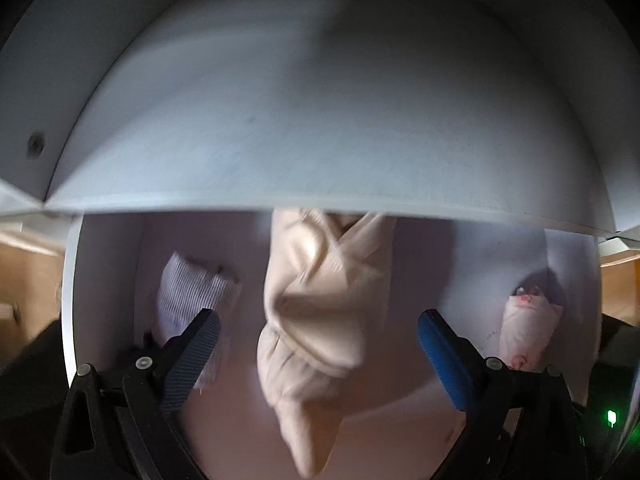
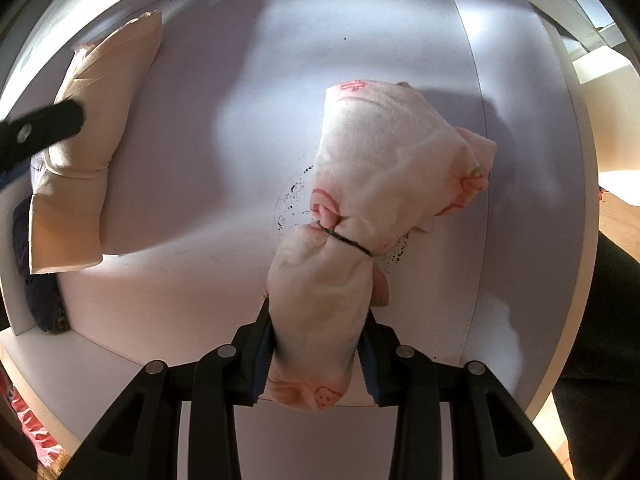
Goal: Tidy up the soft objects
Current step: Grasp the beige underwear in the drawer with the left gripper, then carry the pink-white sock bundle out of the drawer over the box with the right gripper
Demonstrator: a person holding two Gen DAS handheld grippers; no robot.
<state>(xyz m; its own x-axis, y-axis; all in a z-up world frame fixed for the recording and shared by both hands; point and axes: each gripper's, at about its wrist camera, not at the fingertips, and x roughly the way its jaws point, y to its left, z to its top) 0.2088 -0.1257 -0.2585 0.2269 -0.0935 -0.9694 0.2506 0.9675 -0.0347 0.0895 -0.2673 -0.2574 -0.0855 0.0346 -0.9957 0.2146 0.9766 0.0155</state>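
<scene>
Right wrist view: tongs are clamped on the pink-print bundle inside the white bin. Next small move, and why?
Probably open the right tongs and let go. The tied pink-print cloth bundle already lies on the white bin floor, apart from the beige bundle, so it looks placed. The left tongs stand open over the beige one.

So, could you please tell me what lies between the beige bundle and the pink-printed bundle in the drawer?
Nothing: in the right wrist view the white drawer floor is bare between the beige bundle and the pink-printed bundle.
</scene>
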